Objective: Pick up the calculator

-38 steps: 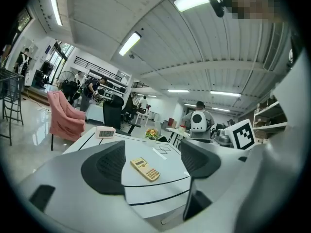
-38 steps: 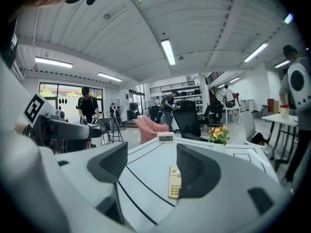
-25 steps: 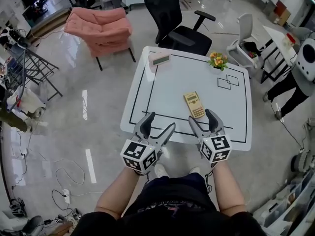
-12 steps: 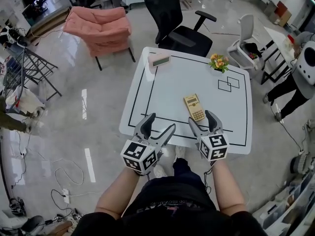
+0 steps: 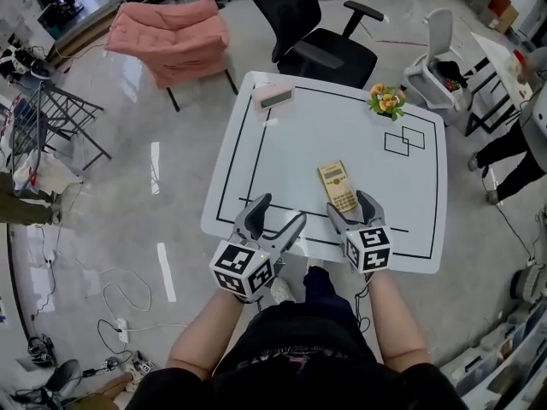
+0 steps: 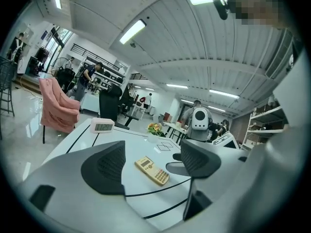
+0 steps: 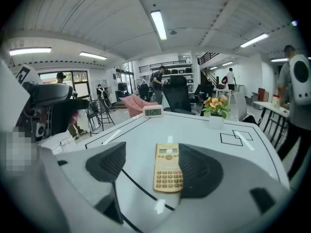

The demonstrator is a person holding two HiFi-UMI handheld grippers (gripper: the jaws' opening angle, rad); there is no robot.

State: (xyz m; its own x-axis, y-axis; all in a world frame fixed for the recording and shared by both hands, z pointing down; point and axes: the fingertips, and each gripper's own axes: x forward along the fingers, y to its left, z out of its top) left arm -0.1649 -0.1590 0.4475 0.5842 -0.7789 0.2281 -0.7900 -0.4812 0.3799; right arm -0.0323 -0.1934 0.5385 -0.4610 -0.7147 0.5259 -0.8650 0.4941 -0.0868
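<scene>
My left gripper [image 5: 280, 210] over near edge of tabletop [image 5: 291, 148]: jaws apart, nothing between them. Calculator [image 5: 338, 186] flat on tabletop, right of centre, lengthwise toward me. My right gripper [image 5: 350, 205] directly behind it: jaws wide, just been opening, calculator's near end at jaw tips, not clamped. Flower pot [image 5: 386, 101] near far right corner

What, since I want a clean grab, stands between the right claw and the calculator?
Nothing visible. The right claw, jaws just opening wider, has only the calculator in line between them, lying flat on the white table. The clock and flowers sit far beyond it.
</scene>
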